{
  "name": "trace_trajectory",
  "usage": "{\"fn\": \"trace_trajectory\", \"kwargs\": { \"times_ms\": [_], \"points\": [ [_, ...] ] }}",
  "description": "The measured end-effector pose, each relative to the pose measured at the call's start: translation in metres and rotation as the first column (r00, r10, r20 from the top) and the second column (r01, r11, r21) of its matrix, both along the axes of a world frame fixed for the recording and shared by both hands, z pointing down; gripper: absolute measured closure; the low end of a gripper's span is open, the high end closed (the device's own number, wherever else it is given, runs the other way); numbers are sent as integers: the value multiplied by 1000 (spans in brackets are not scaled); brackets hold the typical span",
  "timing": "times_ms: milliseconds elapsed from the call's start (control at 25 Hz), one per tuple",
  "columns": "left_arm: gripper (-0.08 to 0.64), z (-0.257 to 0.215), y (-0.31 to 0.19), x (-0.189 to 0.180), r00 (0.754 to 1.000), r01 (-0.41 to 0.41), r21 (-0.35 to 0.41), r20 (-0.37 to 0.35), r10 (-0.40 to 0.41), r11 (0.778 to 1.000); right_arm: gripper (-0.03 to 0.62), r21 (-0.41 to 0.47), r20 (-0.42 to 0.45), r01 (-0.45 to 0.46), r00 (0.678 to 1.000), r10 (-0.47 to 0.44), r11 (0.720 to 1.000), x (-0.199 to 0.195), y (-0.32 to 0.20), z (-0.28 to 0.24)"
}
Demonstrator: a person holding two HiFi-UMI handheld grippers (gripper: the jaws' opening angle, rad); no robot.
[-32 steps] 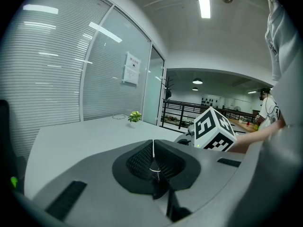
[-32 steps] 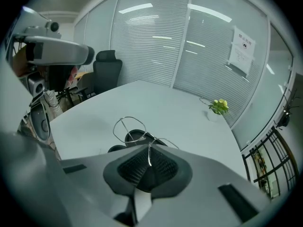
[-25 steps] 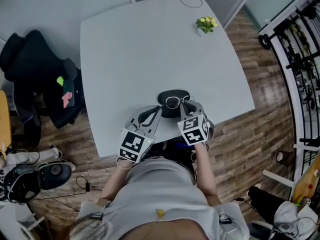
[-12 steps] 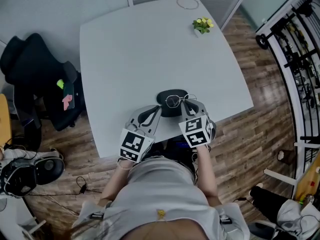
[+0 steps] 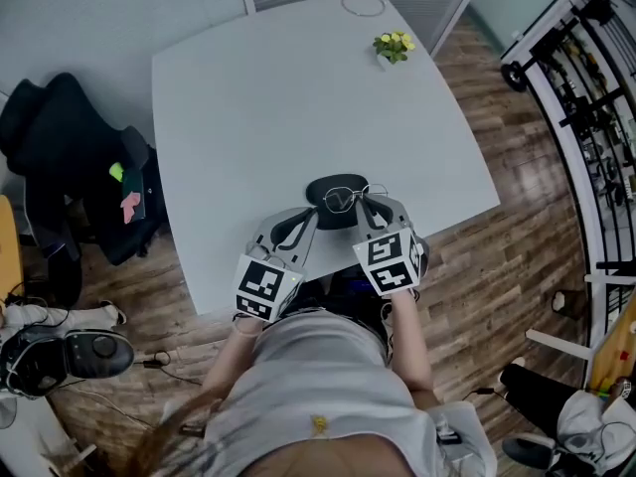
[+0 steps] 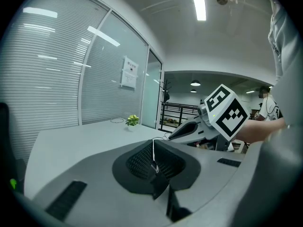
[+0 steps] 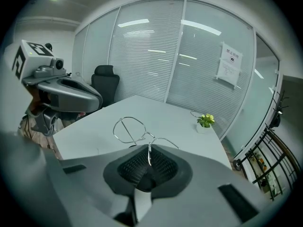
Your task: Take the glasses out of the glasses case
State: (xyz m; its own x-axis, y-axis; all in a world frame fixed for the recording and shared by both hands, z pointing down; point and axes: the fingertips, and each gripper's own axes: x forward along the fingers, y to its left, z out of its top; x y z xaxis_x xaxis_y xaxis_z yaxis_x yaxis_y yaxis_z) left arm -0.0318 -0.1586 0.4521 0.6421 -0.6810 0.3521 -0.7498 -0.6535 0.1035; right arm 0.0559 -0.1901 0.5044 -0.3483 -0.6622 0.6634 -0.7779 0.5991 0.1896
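2 tools [image 5: 306, 222] [image 5: 364, 203], 1 glasses [image 5: 343, 199], 1 case [image 5: 333, 220]

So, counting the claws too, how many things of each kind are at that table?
glasses: 1
glasses case: 1
claws: 2 (left claw, right claw, each shut on the glasses)
potted plant: 1
wire ring: 1
total: 6

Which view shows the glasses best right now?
The right gripper view: the glasses show largest, wire frame pinched by the right gripper. The head view shows them small over the dark case; the left gripper view, only one thin wire in the left gripper.
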Motion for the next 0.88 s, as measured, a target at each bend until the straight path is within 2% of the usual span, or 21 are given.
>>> {"fn": "trace_trajectory", "kwargs": {
  "times_ms": [880],
  "points": [
    [529,5,-3,-8,1000,8,-14,2,-8,1000,565,-1,3,24,1000,-24,1000,-9,-2,-6]
  ]
}}
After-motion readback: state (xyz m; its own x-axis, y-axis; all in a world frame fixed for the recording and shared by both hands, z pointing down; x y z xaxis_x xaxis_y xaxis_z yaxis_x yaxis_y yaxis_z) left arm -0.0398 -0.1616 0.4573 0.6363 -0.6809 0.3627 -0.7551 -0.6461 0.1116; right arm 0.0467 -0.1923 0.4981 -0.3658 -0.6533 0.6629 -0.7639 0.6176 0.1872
